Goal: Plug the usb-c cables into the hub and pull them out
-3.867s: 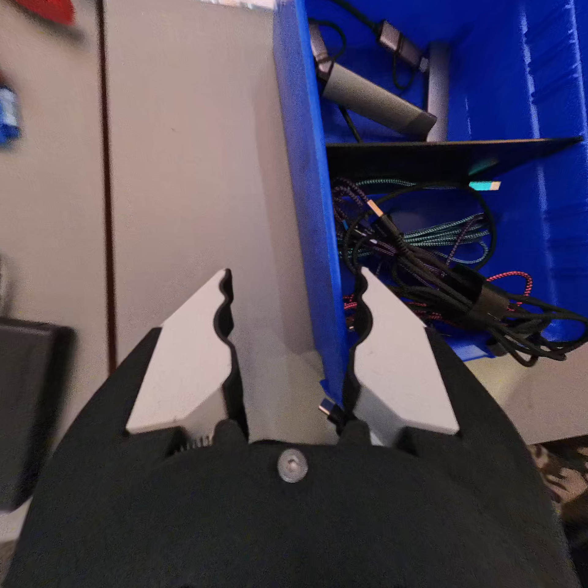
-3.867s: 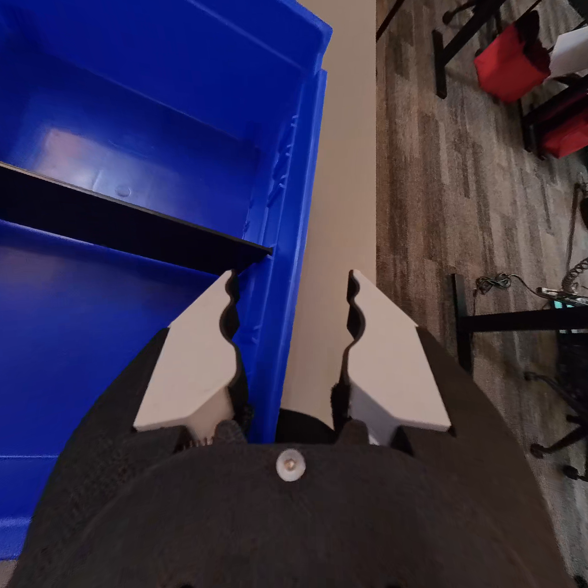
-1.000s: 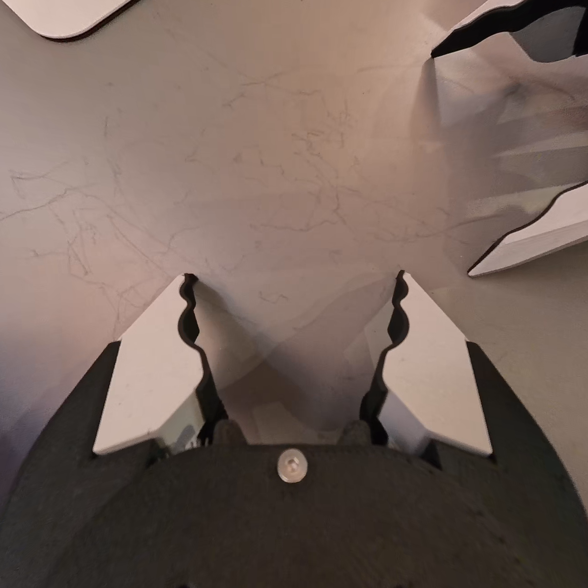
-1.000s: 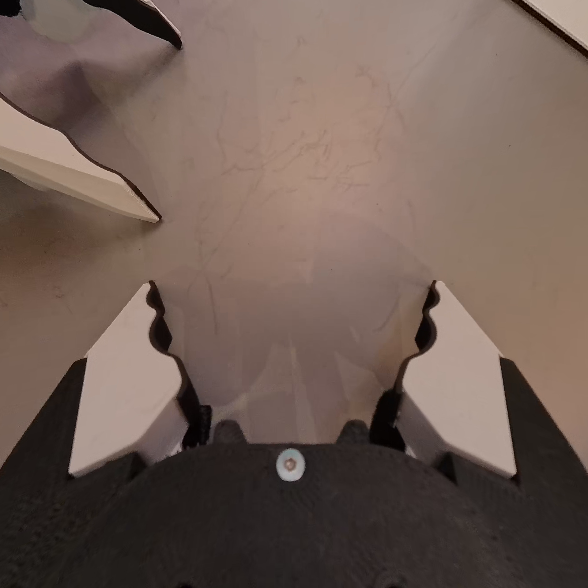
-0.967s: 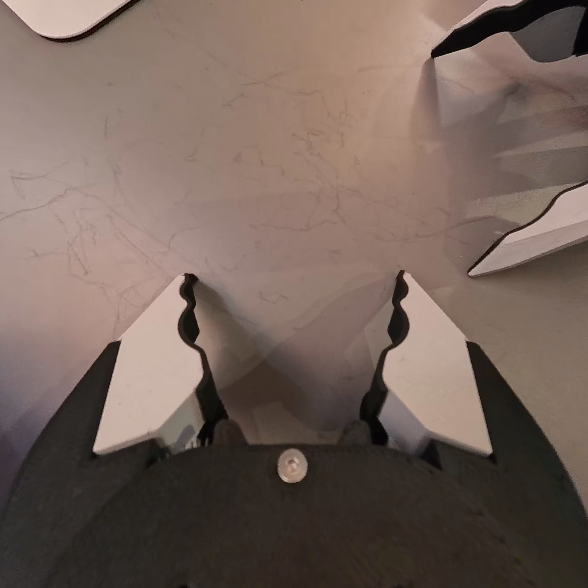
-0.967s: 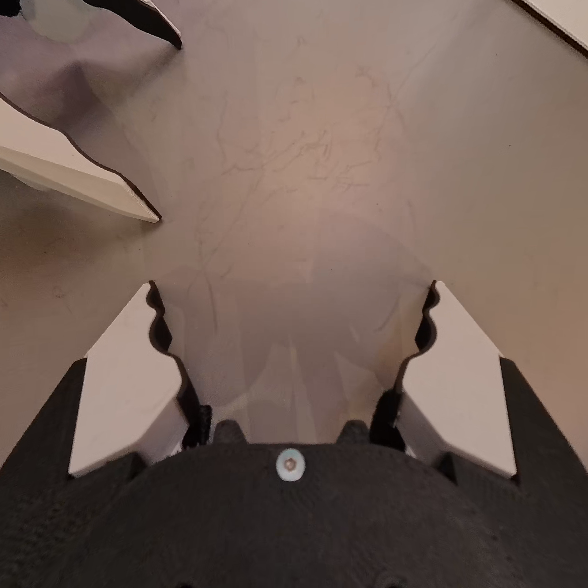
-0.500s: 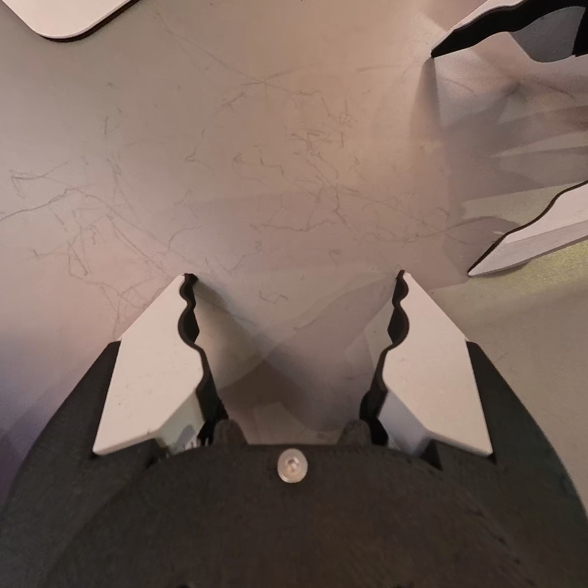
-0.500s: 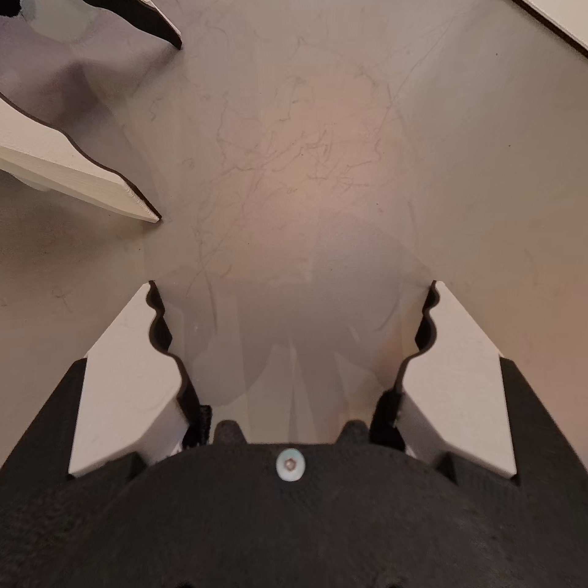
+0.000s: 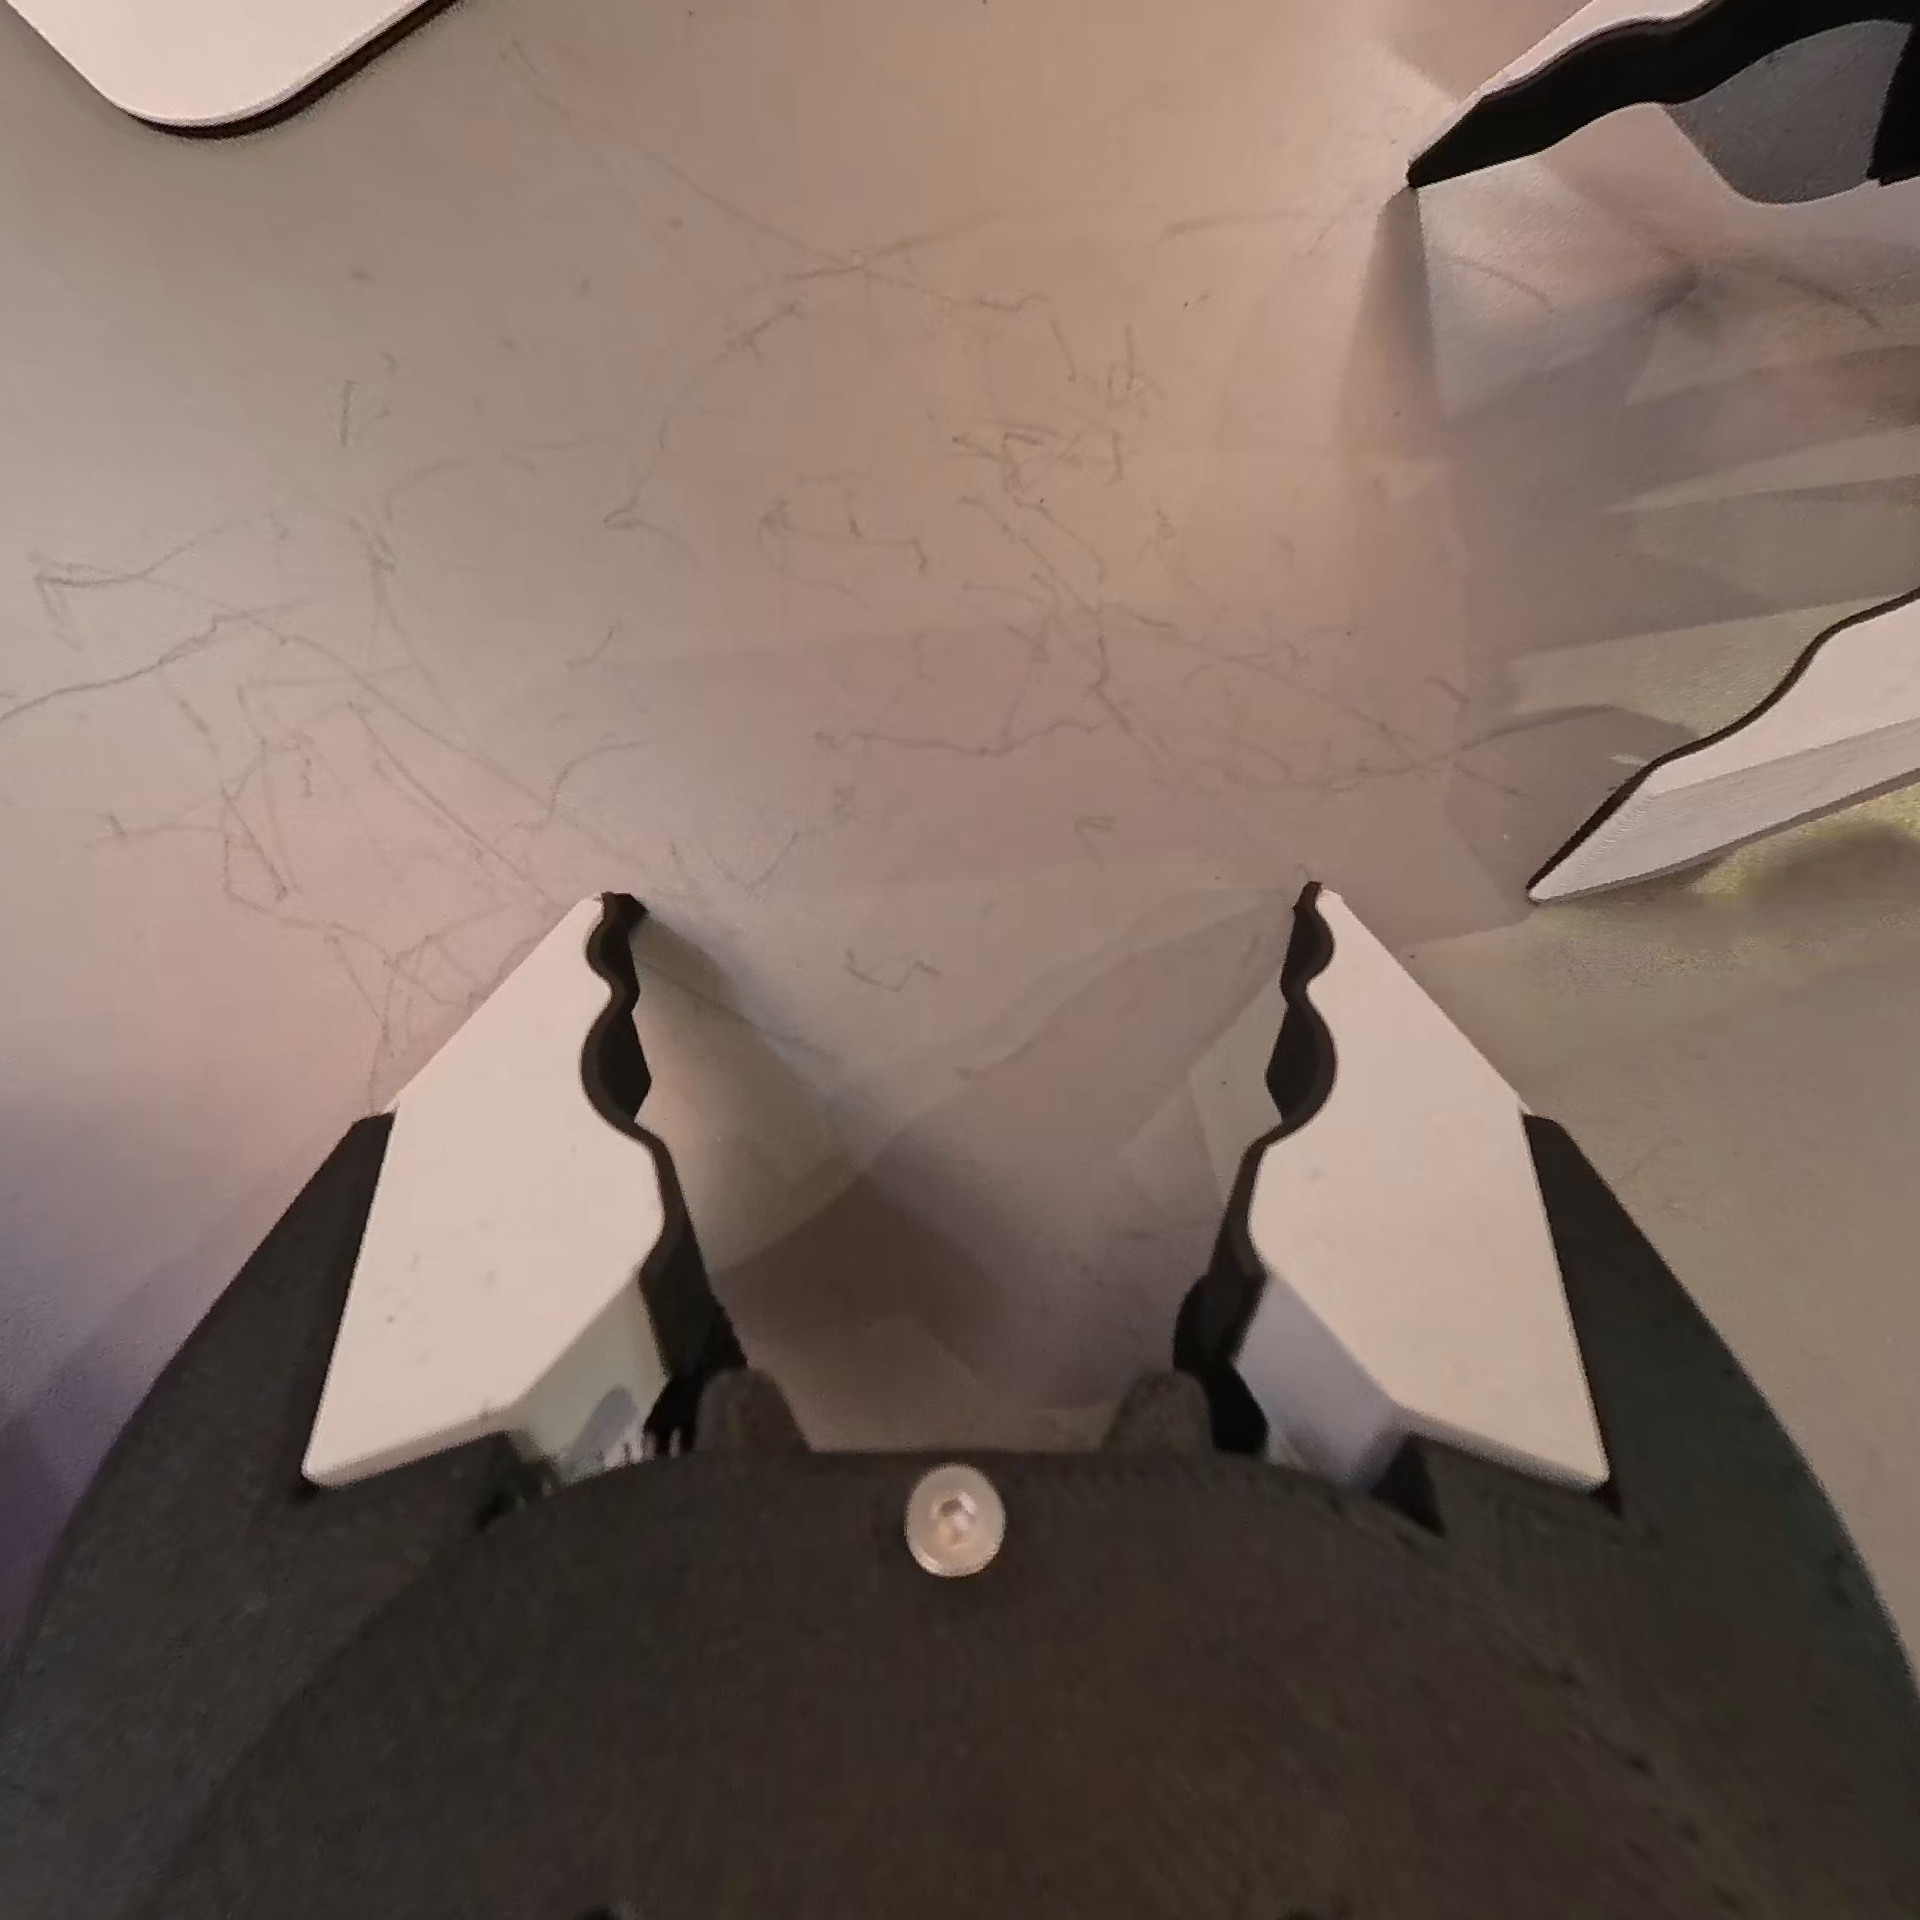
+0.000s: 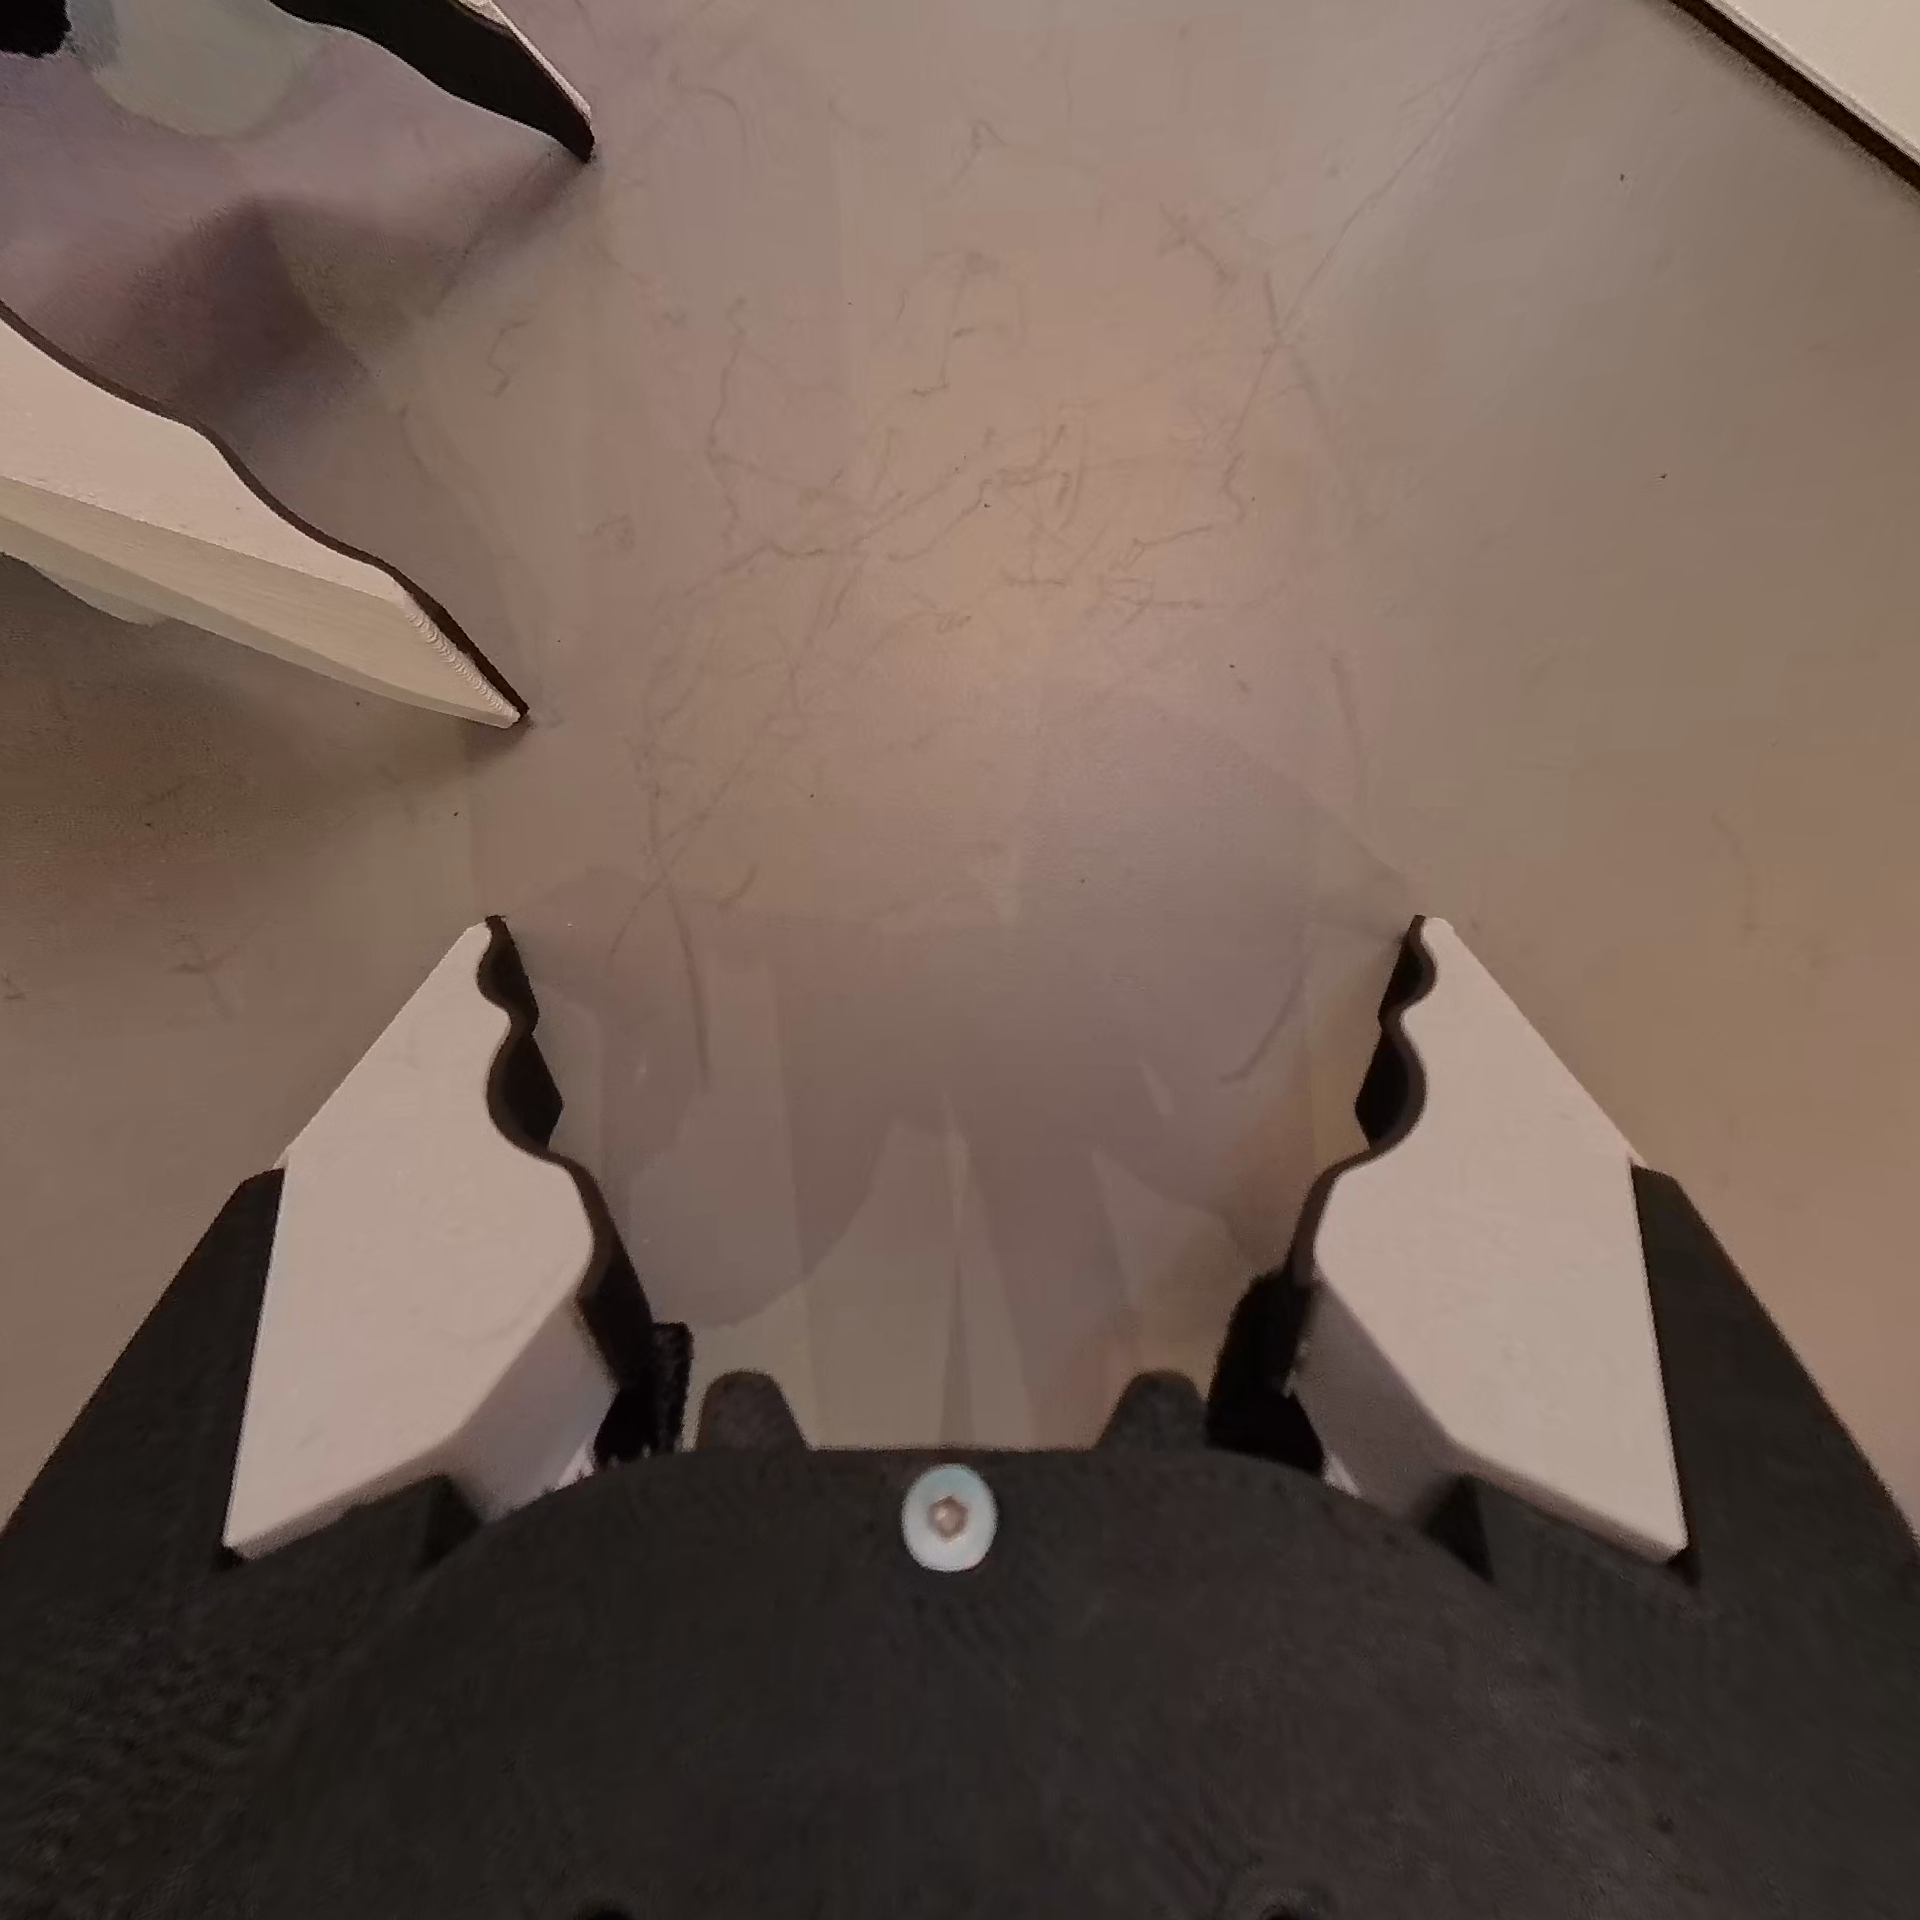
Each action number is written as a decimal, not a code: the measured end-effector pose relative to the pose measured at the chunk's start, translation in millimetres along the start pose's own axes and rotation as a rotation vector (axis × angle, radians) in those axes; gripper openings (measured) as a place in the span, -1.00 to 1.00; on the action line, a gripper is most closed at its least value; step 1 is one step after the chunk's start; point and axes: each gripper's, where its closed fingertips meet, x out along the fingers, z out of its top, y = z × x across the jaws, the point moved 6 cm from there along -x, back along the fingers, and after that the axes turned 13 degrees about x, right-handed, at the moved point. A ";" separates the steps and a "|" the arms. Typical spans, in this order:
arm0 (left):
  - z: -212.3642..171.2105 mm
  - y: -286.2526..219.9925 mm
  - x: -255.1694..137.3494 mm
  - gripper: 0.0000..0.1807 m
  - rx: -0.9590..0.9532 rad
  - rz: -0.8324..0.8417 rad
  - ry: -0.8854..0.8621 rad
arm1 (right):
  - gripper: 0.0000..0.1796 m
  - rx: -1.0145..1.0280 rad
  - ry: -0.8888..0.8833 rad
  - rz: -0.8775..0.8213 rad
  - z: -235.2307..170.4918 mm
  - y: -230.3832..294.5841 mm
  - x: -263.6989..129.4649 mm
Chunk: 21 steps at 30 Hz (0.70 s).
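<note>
No cable and no hub is in view. My left gripper [image 9: 961, 904] is open and empty, its white fingers close above the scratched beige tabletop [image 9: 831, 520]. My right gripper [image 10: 956, 930] is open wider and also empty, just above the same tabletop [image 10: 1039, 520]. The right gripper's fingers [image 9: 1766, 769] show at the right edge of the left wrist view. The left gripper's fingers [image 10: 260, 603] show at the upper left of the right wrist view. The two grippers are side by side, tips close to each other.
A white board with a rounded corner and dark edge [image 9: 229, 52] lies at the top left of the left wrist view. A similar white edge [image 10: 1829, 62] shows at the top right of the right wrist view.
Since 3.9 s ago both grippers have left the blue bin with the cables and hub and now point down at the bare tabletop. Over the last second nothing has moved.
</note>
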 end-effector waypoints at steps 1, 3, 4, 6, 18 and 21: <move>0.0 0.0 0.0 0.34 0.000 0.000 0.000 | 0.72 0.000 0.000 0.000 0.1 0.0 0.1; 0.0 -0.1 -0.1 0.34 0.000 0.000 0.000 | 0.72 0.000 0.000 0.000 0.1 -0.1 0.2; 0.0 -0.1 -0.2 0.34 0.000 0.000 0.000 | 0.72 0.000 0.000 0.000 0.1 -0.1 0.2; 0.0 -0.1 -0.3 0.34 0.000 0.000 0.000 | 0.72 0.000 0.000 0.000 0.2 -0.1 0.5; -0.1 -0.7 -1.2 0.34 0.000 0.000 0.000 | 0.73 0.007 -0.007 -0.008 1.7 -0.8 3.8; 0.0 -0.8 -1.4 0.34 0.000 0.000 0.000 | 0.73 0.013 -0.010 -0.010 2.8 -1.1 5.3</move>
